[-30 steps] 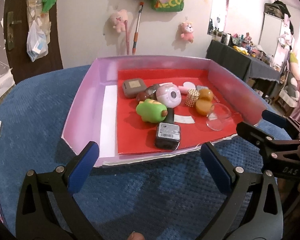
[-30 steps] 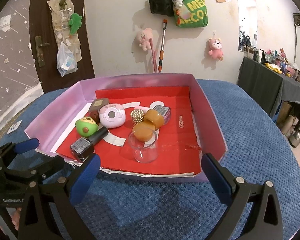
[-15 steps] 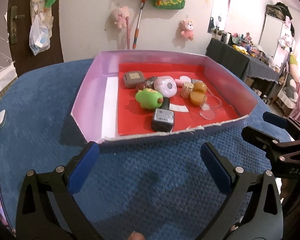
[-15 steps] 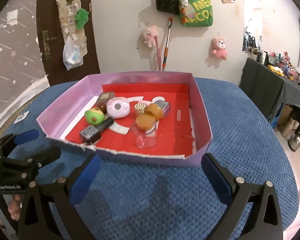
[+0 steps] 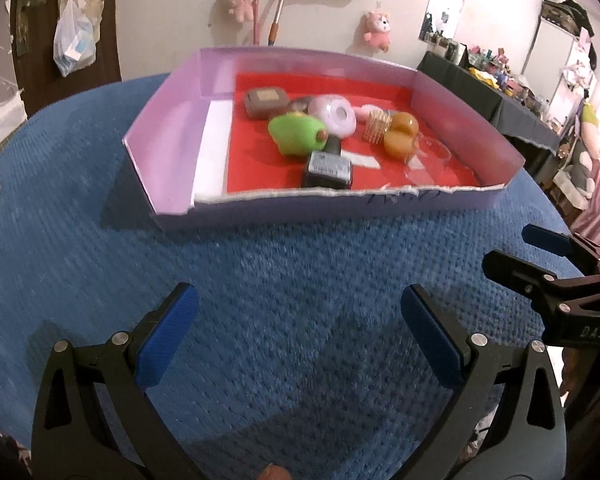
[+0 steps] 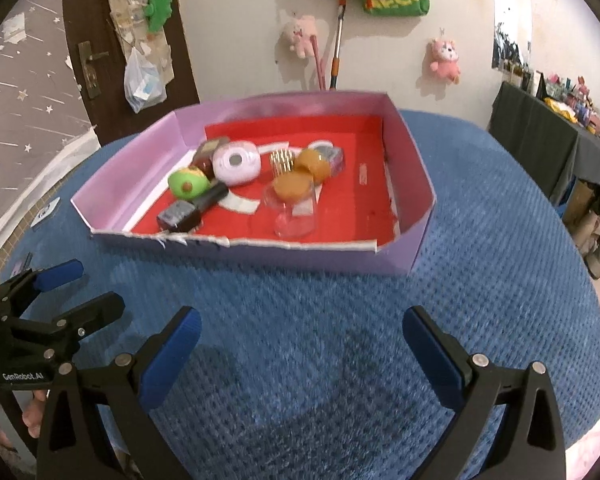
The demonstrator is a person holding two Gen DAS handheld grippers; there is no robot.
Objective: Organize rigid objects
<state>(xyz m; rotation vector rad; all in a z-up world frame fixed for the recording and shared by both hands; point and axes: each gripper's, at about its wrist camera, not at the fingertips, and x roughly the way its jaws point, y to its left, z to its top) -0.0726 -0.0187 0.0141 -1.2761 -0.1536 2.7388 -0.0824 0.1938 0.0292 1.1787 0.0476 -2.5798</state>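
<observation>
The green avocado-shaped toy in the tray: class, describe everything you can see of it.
The green avocado-shaped toy is a rounded, glossy, plastic-looking piece in bright green with a small brown knob like a pit on its paler face. It lies on its side on the red liner of the purple tray, in the left half. A dark bottle lies against its near side, and the pale pink round case sits close beside it; contact there is unclear. Neither claw touches it.
</observation>
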